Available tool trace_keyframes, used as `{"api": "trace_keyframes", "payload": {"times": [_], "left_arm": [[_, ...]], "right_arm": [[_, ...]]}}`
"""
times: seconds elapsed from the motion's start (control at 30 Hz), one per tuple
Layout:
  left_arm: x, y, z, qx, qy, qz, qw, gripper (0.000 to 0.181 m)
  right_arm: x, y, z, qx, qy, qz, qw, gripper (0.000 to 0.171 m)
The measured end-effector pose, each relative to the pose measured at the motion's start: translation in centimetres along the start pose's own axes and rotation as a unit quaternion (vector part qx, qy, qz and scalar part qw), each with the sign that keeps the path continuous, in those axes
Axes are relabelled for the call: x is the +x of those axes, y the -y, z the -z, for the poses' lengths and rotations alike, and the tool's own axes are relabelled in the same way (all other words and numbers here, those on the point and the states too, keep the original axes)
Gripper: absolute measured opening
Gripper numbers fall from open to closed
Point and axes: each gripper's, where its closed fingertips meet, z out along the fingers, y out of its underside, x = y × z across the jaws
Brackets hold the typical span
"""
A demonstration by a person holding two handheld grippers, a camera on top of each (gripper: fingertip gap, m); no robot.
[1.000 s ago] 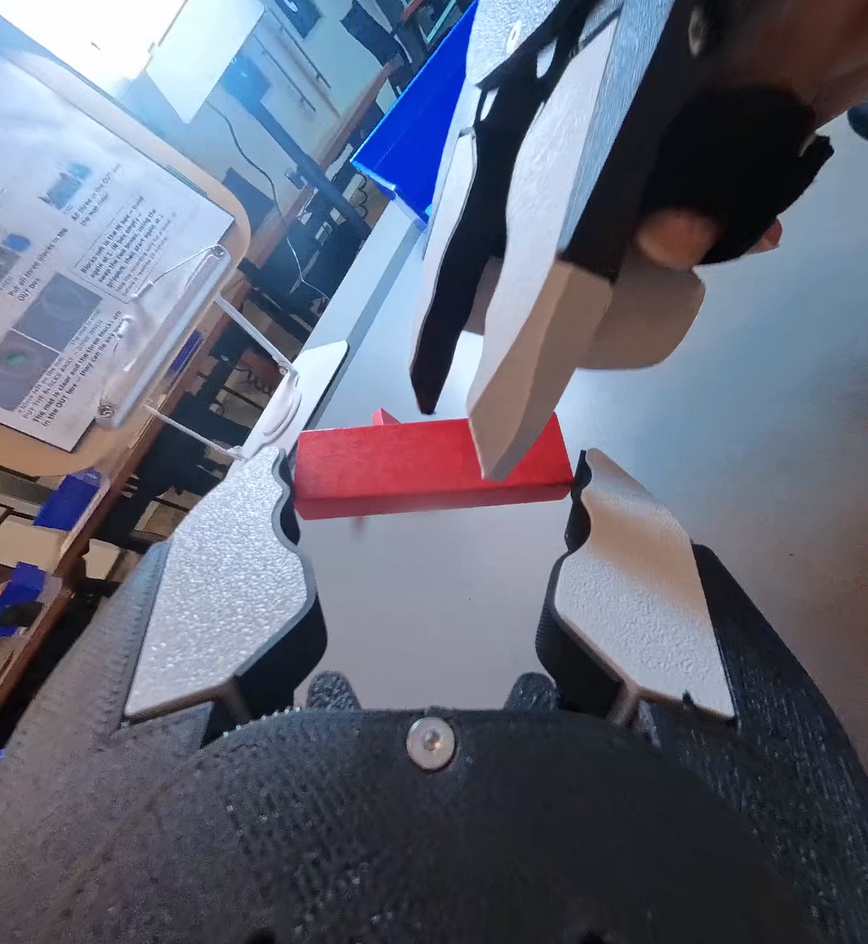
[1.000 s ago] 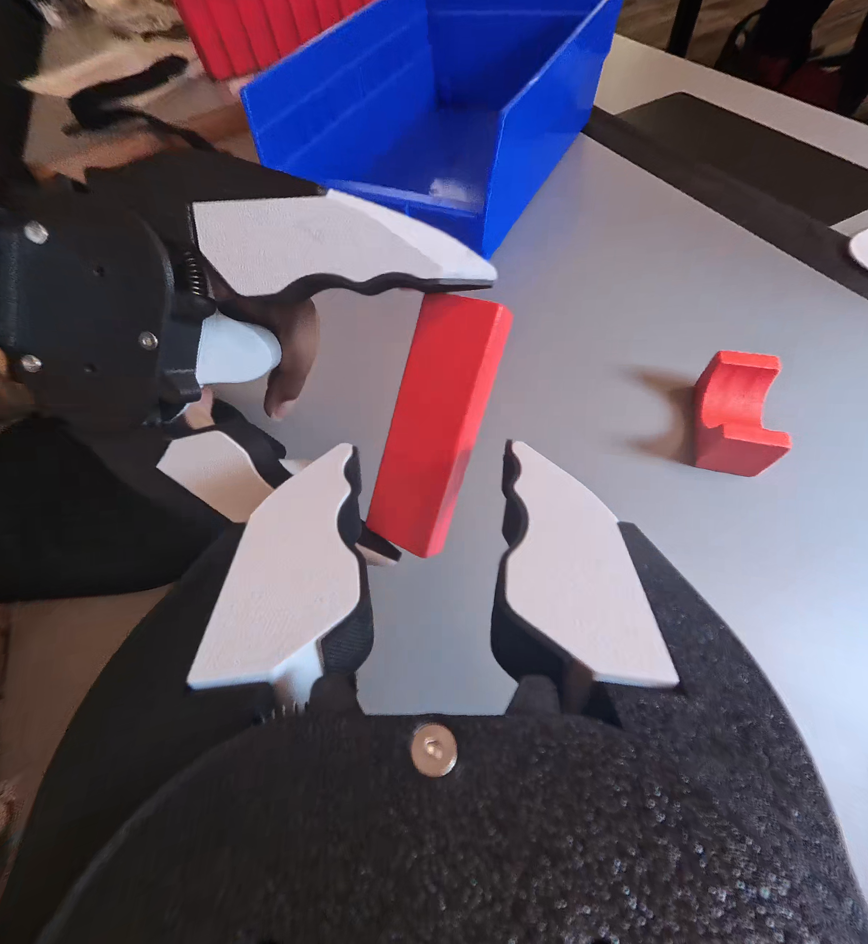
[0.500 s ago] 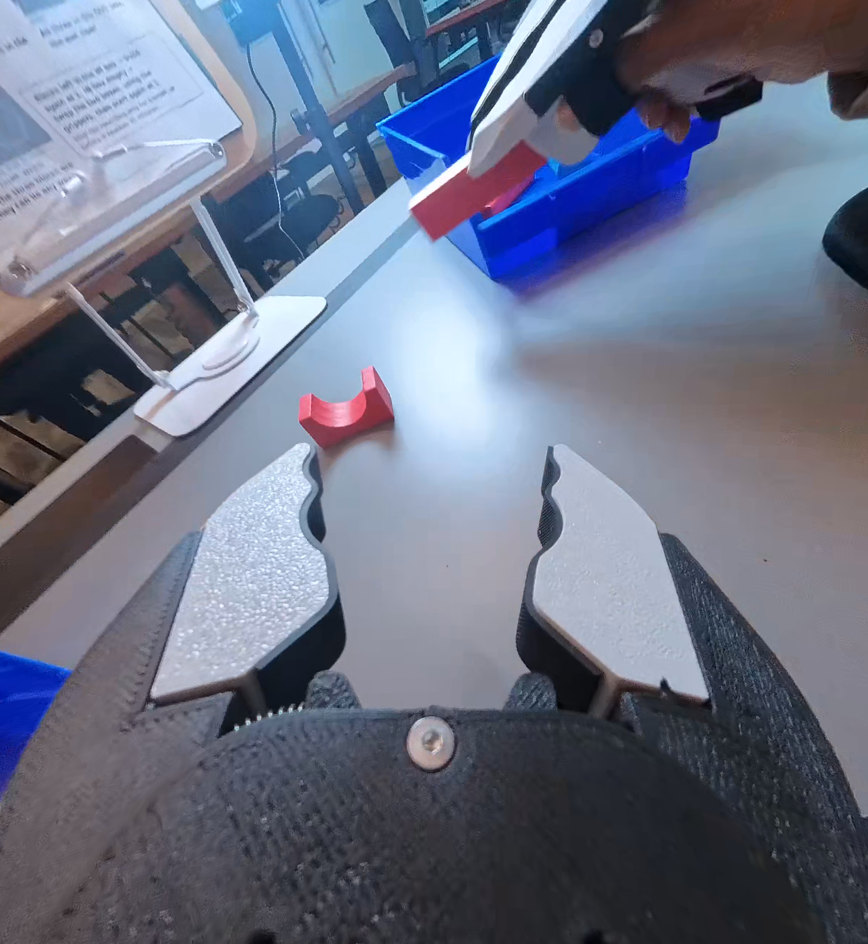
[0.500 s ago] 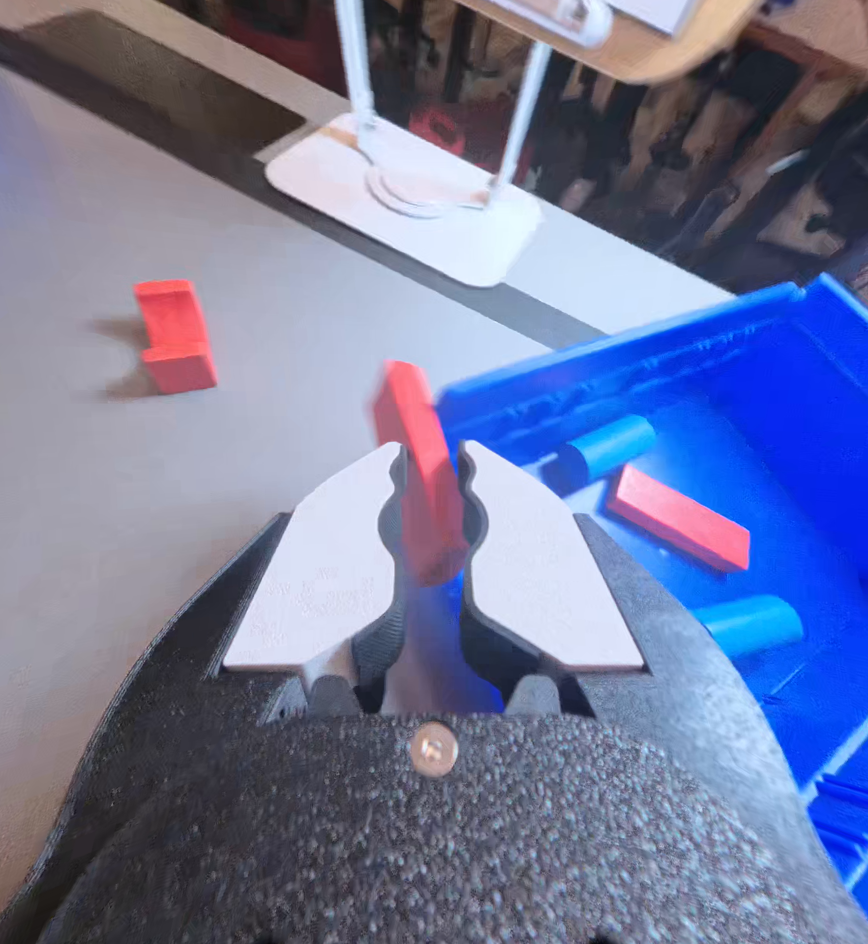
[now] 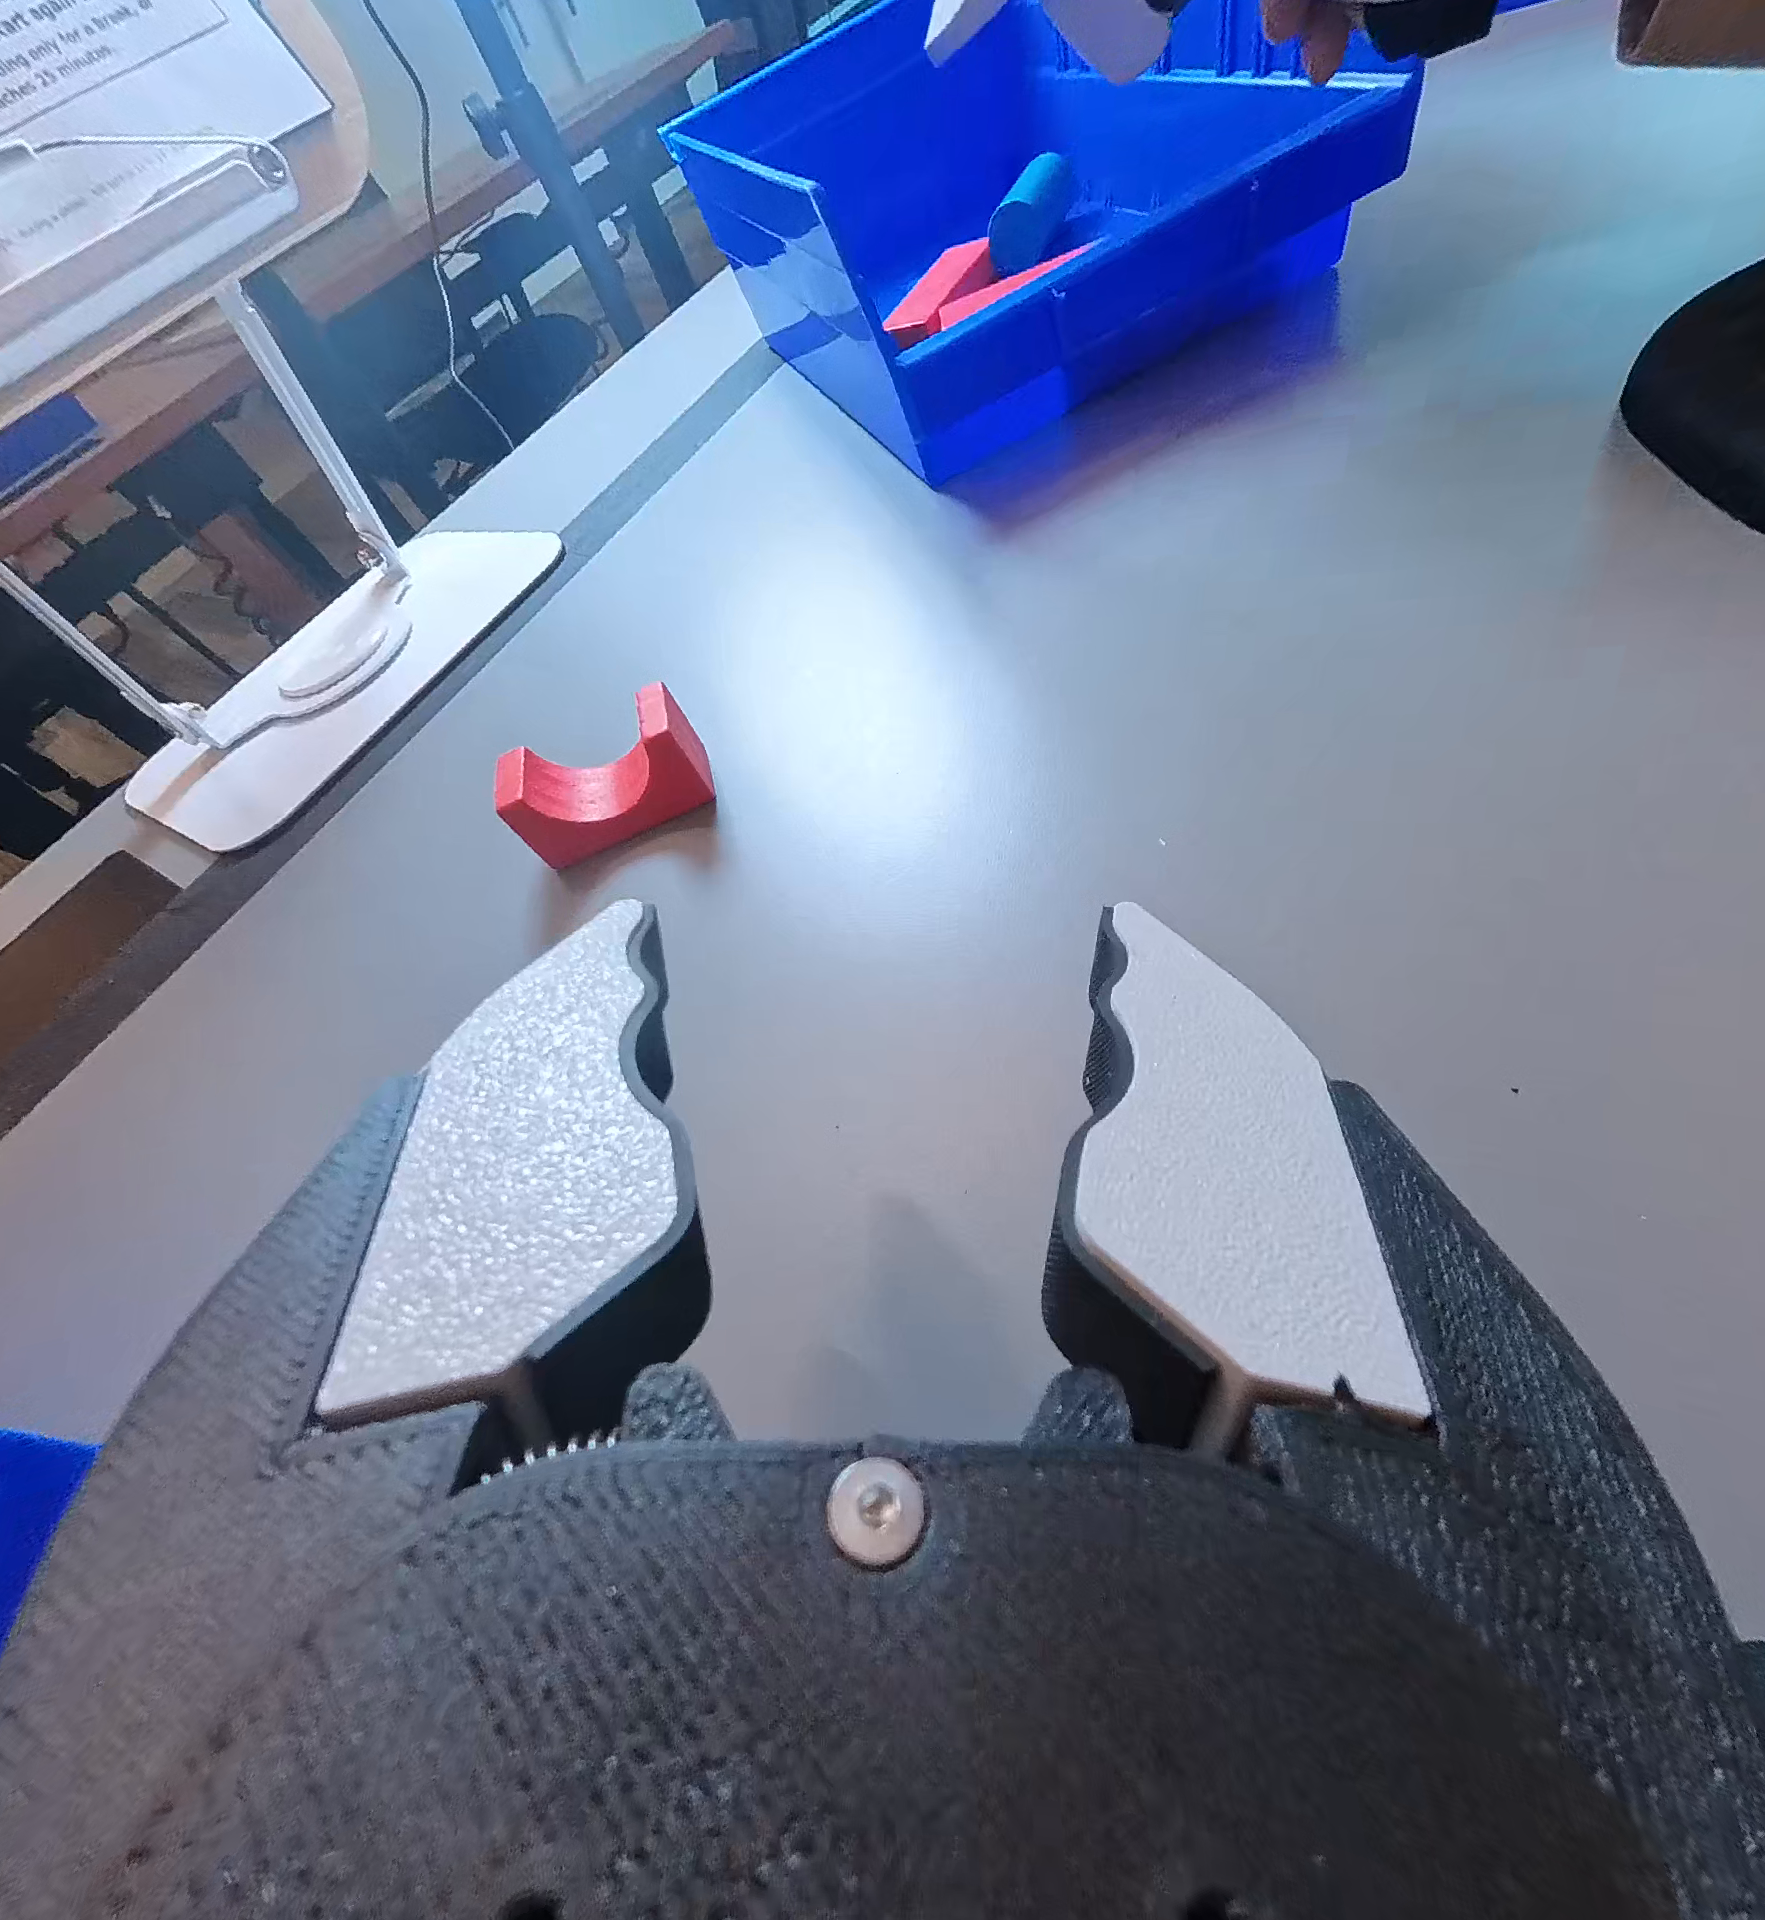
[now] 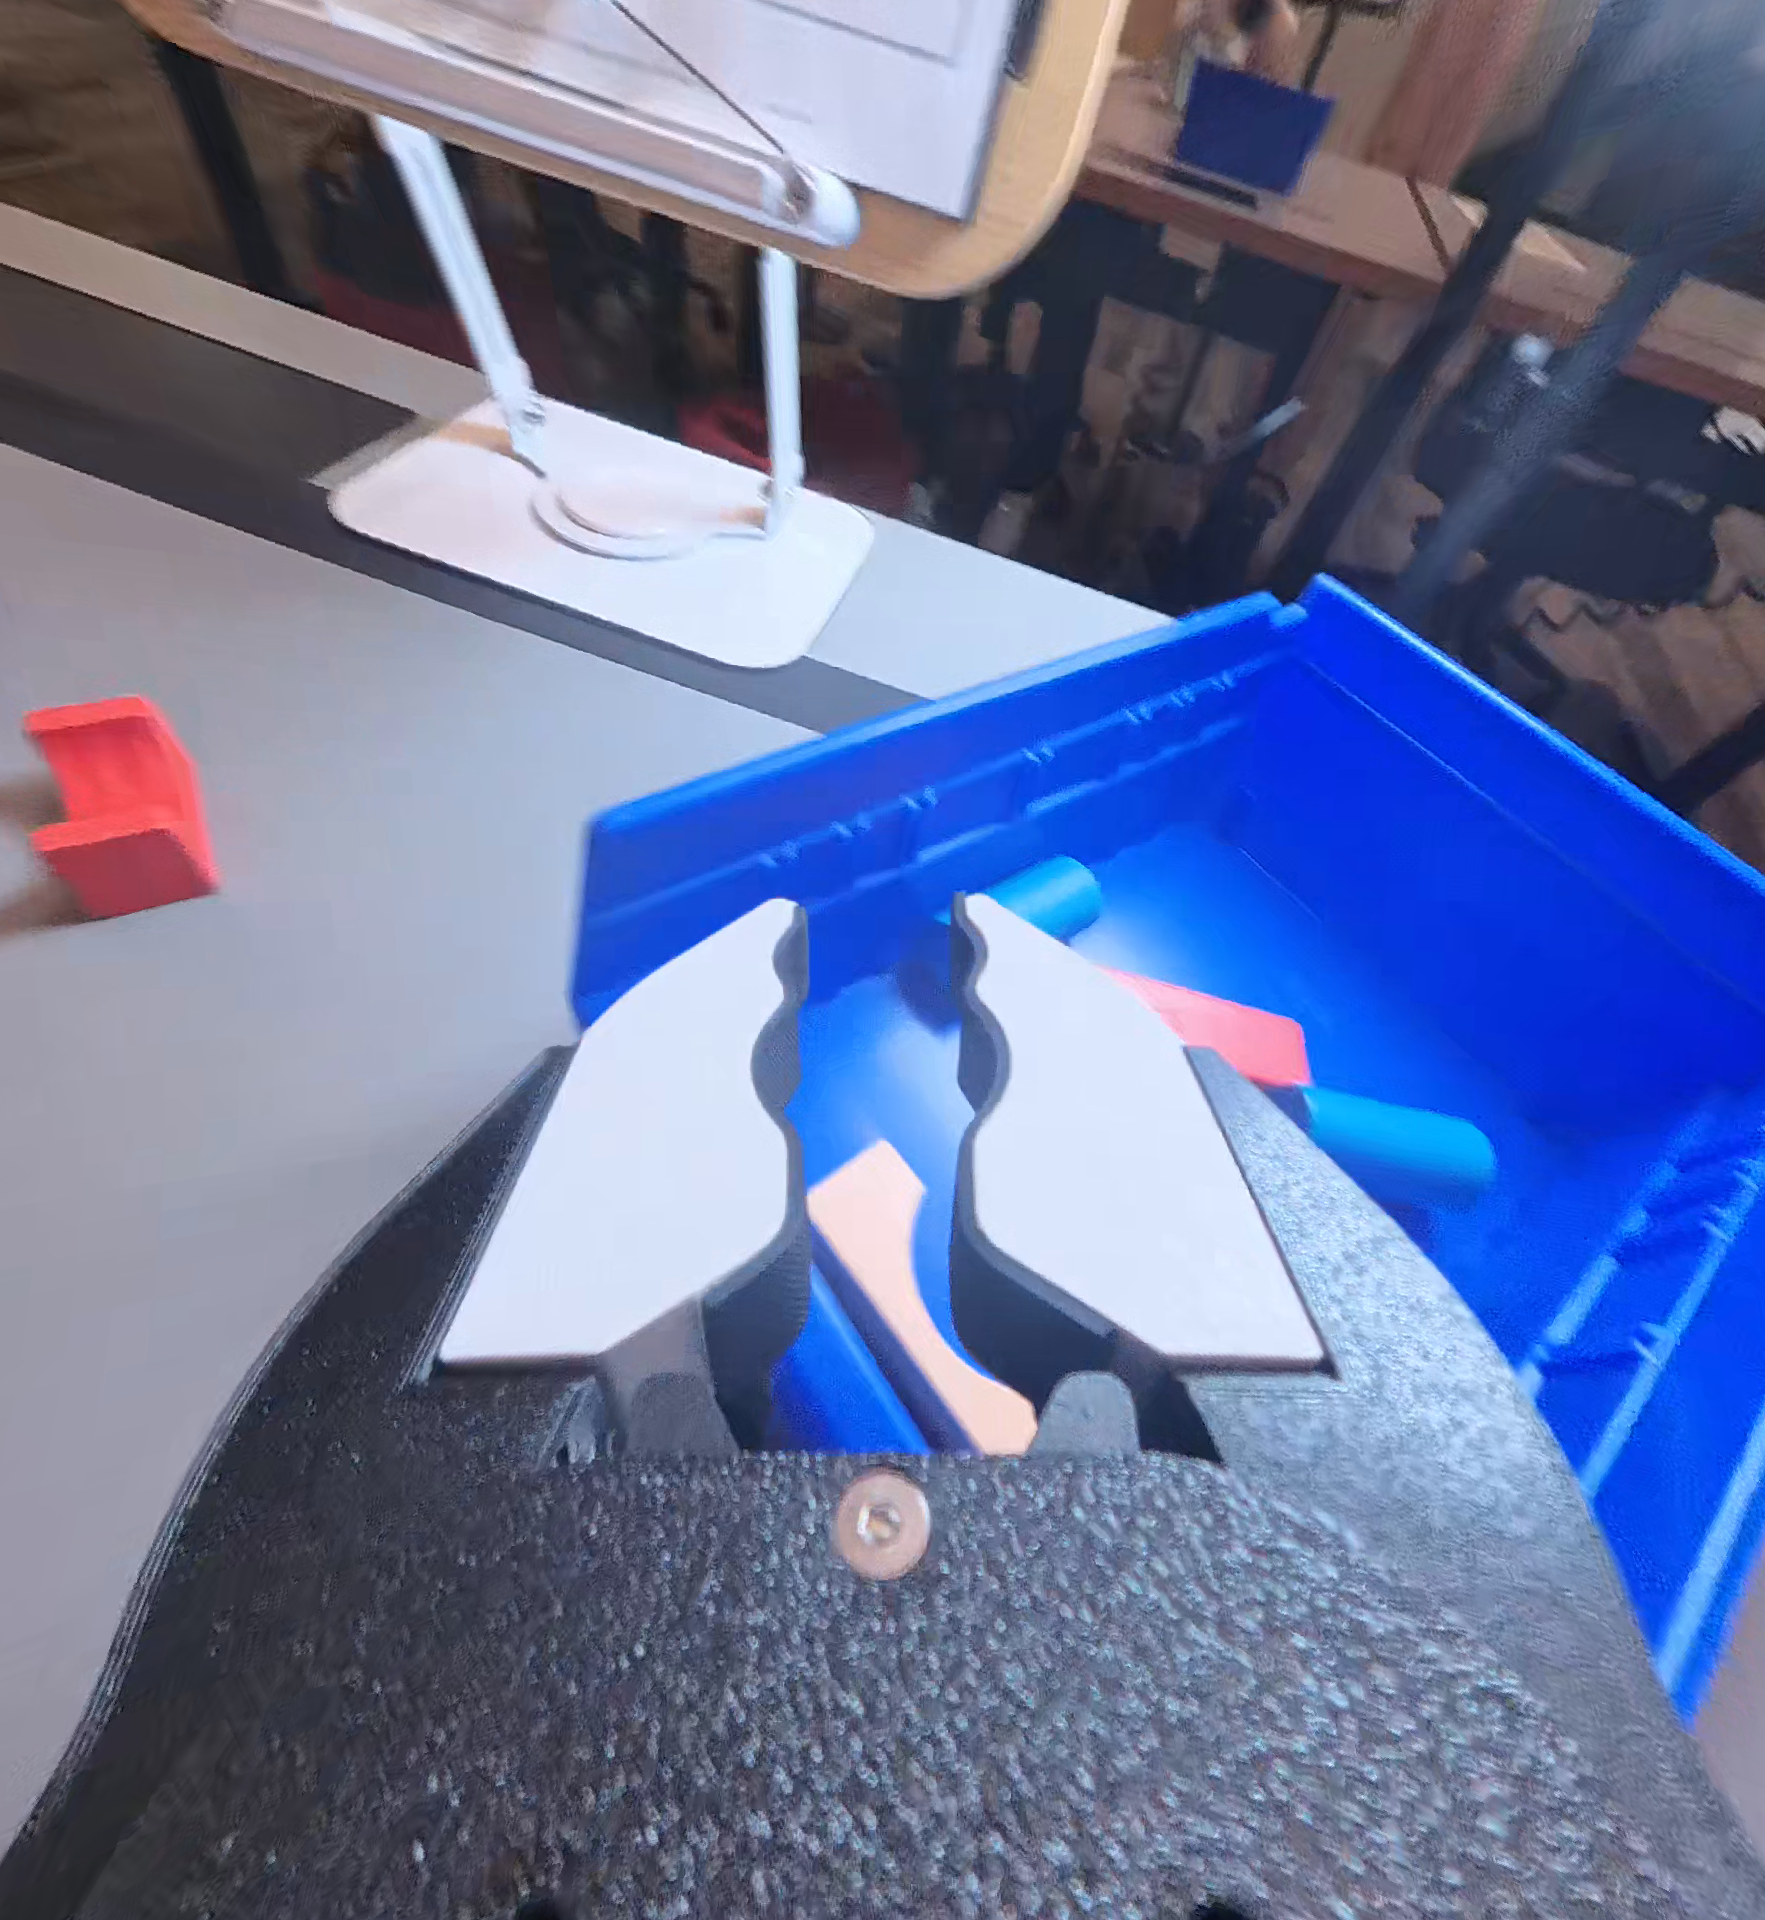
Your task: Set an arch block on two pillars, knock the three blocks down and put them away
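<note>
A: What is being handled now, and where is it lying?

B: The red arch block (image 5: 603, 781) is being left on the grey table (image 5: 1273, 831), well apart from the blue bin (image 5: 992, 416), nearer the white stand base (image 5: 338, 686). It is lying on its back with the curved hollow facing up. Inside the blue bin, red rectangular blocks (image 5: 961, 296) and blue cylinders (image 5: 1029, 208) are being kept; a pale flat piece is also lying there, though its kind cannot be told.

A: How are the tools being held?

B: The left hand-held gripper (image 5: 878, 935) is being held wide apart and empty, with the arch block just ahead of its left fingertip, off to the bin's far side. The right hand-held gripper (image 6: 880, 914) is being held over the blue bin with a narrow gap between its fingers, and nothing is being gripped.

A: How should the step be done well?

B: Judging from this, the arch is best being approached by the left one, shifted left until the block is centred, then being closed across the flat sides, not the hollow.
</note>
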Motion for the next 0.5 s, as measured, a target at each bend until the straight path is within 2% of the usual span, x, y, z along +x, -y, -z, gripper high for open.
{"api": "trace_keyframes", "payload": {"times": [0.1,0.27,0.4,0.47,0.5], "left_arm": [[-0.1,-0.2,-0.1,-0.002,-0.003,0.015,1.000,0.079],[-0.1,-0.7,-0.4,-0.007,-0.009,0.033,0.999,0.078],[-0.1,-0.7,-0.4,-0.007,-0.008,0.029,1.000,0.077],[-0.1,-0.7,-0.4,-0.007,-0.008,0.026,1.000,0.077],[-0.1,-0.7,-0.3,-0.007,-0.007,0.023,1.000,0.077]], "right_arm": [[-5.2,1.2,0.3,0.031,0.085,0.025,0.996,0.034],[-16.3,-1.3,-1.5,-0.034,0.215,0.080,0.973,0.054],[-21.1,-2.6,-5.4,-0.086,0.239,0.097,0.962,0.061],[-22.6,-3.0,-7.2,-0.117,0.256,0.071,0.957,0.059],[-23.0,-3.4,-7.9,-0.134,0.259,0.068,0.954,0.046]]}}
